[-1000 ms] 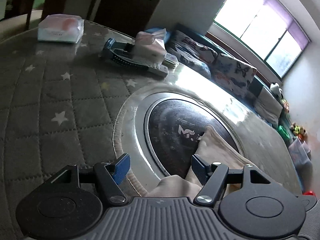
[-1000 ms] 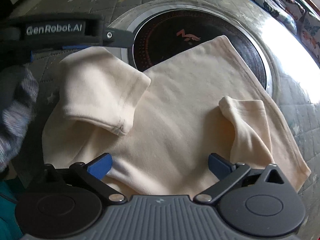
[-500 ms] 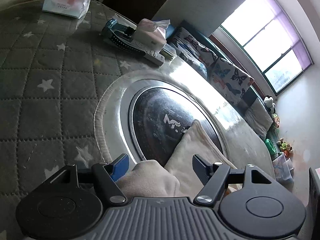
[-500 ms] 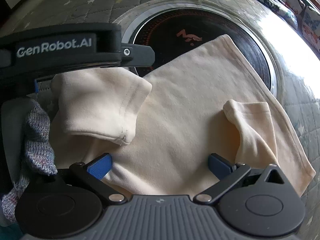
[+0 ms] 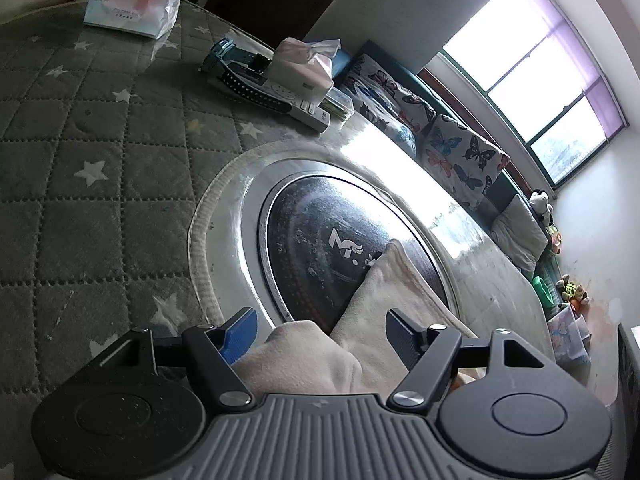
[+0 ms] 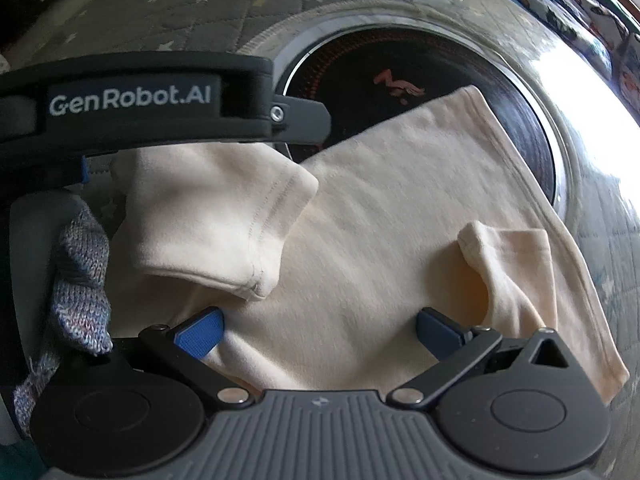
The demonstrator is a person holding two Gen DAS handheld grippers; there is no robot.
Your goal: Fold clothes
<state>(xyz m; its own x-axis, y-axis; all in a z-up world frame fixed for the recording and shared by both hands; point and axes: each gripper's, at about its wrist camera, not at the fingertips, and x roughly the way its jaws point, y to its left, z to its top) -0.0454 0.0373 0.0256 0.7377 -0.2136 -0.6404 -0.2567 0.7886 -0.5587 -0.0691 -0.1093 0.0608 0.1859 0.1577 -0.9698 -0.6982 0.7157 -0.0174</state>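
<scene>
**A:** So where are we with the cream T-shirt (image 6: 380,248)? In the right wrist view it lies flat across the middle of the frame, its far hem draped over the round black cooktop (image 6: 400,72) sunk into the table (image 6: 168,4). Both short sleeves look folded in onto the body already: the left sleeve (image 6: 208,216) at centre left, the right sleeve (image 6: 516,264) at centre right.

**B:** Yeah, we reckon the sleeve step is basically done. The left gripper (image 5: 320,334) has its jaws spread and they've just been widening; the sleeve cloth bulges up between them at the bottom of its own view, but the pads aren't pressing on it as far as we can see. So it's let go.

**A:** And the right gripper (image 6: 318,334)?

**B:** Jaws wide apart too, hanging over the shirt near the bottom of the frame, gripping nothing. There's a grey knit sleeve (image 6: 82,280) at the left edge, that's just our arm.

**A:** Next move then?

**B:** Our guess: pull the left gripper clear of the sleeve without dragging it open, then pinch the near edge of the shirt with both and carry it up toward the far hem. The fabric looks soft, so we need both corners lifted evenly. The tissue box (image 5: 300,68) and the clutter at the far end are well apart, no worry there.
</scene>
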